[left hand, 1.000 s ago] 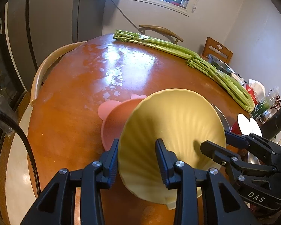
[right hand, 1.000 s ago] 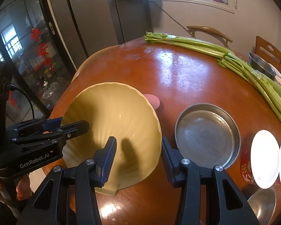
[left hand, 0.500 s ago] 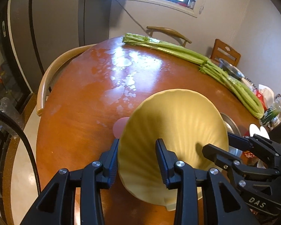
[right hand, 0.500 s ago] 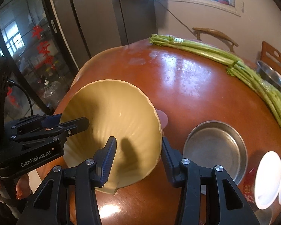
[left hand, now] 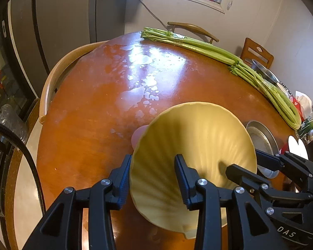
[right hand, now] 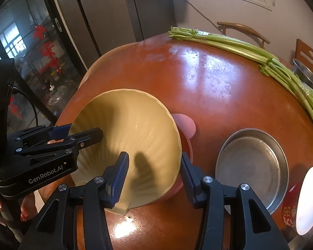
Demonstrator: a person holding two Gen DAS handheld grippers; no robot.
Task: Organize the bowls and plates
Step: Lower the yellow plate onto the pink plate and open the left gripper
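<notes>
- Left wrist view is showing the left gripper (left hand: pixel 151 176) clamping the near-left rim of the yellow bowl (left hand: pixel 198 145), 1 jaw inside the wall and 1 outside.
- The right gripper (right hand: pixel 154 174) is doing the same on the bowl's opposite rim, so both sets of jaws are standing narrow, closed on its thin wall.
- The 2-sided hold is probably steadying a wide, slippery, ribbed shell shape that 1 pinch alone might let swing.
- The bowl is tilting, mouth toward the cameras, and appears to be hanging just above the pink plate (right hand: pixel 184 125), whose edge is peeking out behind it; contact between them cannot be told.
- Judging from this, the bowl is being stacked onto that plate.
- Right of the bowl, the steel pan (right hand: pixel 252 166) is lying flat, with white plates (right hand: pixel 309 200) beyond it.
- Far behind the bowl, celery (left hand: pixel 219 51) is stretching across the glossy red-brown table (left hand: pixel 89 125), which is reflecting window light.
- Chairs, grey walls and a glass door are ringing the table.
</notes>
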